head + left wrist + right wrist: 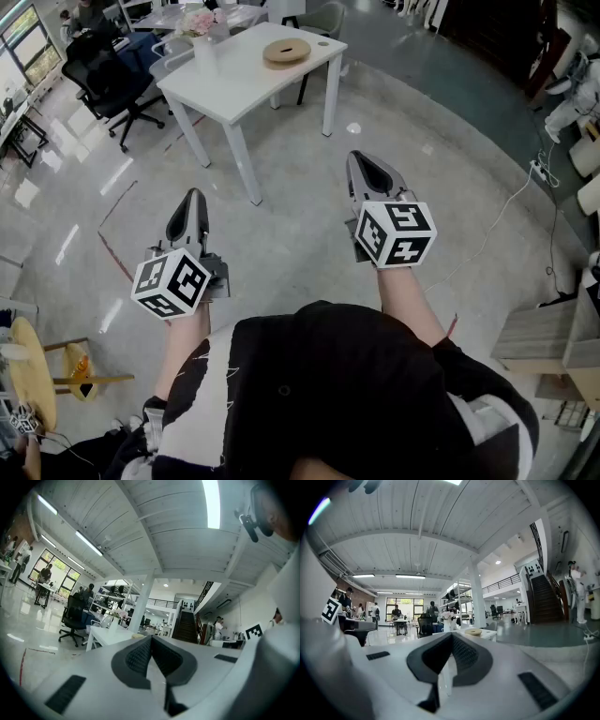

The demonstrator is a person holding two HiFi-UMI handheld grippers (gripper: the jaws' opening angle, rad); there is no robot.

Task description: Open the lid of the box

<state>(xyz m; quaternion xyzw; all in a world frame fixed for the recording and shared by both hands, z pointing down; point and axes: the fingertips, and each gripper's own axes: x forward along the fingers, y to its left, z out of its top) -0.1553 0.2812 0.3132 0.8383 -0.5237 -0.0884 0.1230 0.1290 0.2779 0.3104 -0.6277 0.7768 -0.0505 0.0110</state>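
A flat round wooden box (pixel 287 52) lies on the white table (pixel 246 75) some way ahead of me, its lid down. Both grippers hang in the air over the floor, well short of the table. My left gripper (pixel 194 194) is shut with nothing between its jaws, and it points toward the table's near corner. My right gripper (pixel 359 157) is also shut and empty. In the right gripper view the round wooden box (pixel 473 632) shows far off, just above the closed jaws (pixel 452 638). The left gripper view shows closed jaws (pixel 151 640) and the table (pixel 108 634) beyond them.
A white vase of pink flowers (pixel 202 39) stands on the table's left part. Black office chairs (pixel 111 82) sit to the left and a grey chair (pixel 326 21) stands behind the table. A white cable (pixel 502 211) runs across the floor at right, and a wooden stool (pixel 36 373) stands at lower left.
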